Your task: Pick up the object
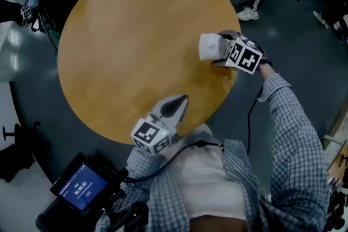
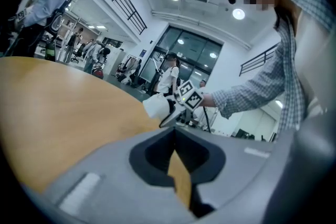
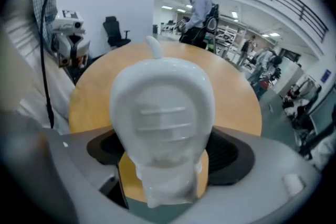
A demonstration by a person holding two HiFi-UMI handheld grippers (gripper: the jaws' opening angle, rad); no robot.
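Round wooden table carries white bottle between parted right tongs; left tongs closed

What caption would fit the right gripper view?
White bulb-shaped object standing between the wide-set jaws of the right gripper, at the edge of the round wooden table.

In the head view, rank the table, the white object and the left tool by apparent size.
1. Table
2. Left tool, though it sits nearer the camera, so its lead over the next is unsure
3. White object
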